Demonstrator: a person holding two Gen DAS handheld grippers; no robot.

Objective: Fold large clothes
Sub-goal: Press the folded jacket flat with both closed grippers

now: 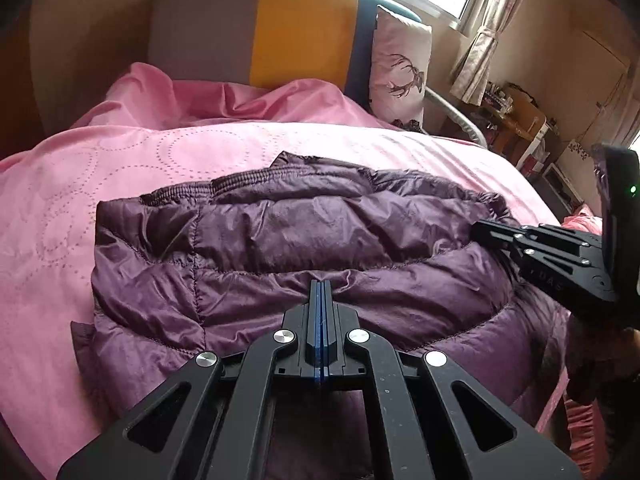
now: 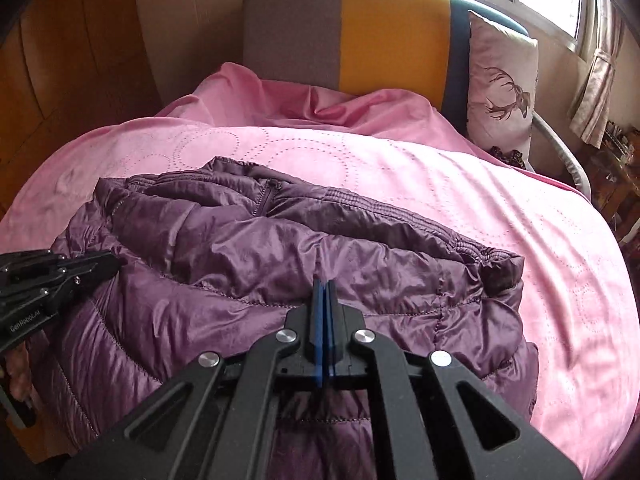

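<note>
A dark purple quilted jacket (image 1: 280, 240) lies folded into a thick bundle on the pink bedspread (image 1: 120, 168), its zipper edge along the far side. My left gripper (image 1: 321, 283) hovers over the jacket's near half, blue pads pressed together, no fabric between them. In the right wrist view the same jacket (image 2: 280, 248) fills the middle, and my right gripper (image 2: 324, 281) is shut above it with nothing pinched. Each gripper shows in the other's view: the right gripper (image 1: 478, 229) at the jacket's right end, the left gripper (image 2: 114, 261) at its left end.
A grey, yellow and blue headboard (image 1: 280, 28) stands behind the bed, with a deer-print pillow (image 1: 400, 68) propped at its right. Crumpled pink sheet (image 1: 240, 96) lies near the headboard. A window with curtains (image 1: 480, 40) and cluttered furniture (image 1: 520, 120) are on the right.
</note>
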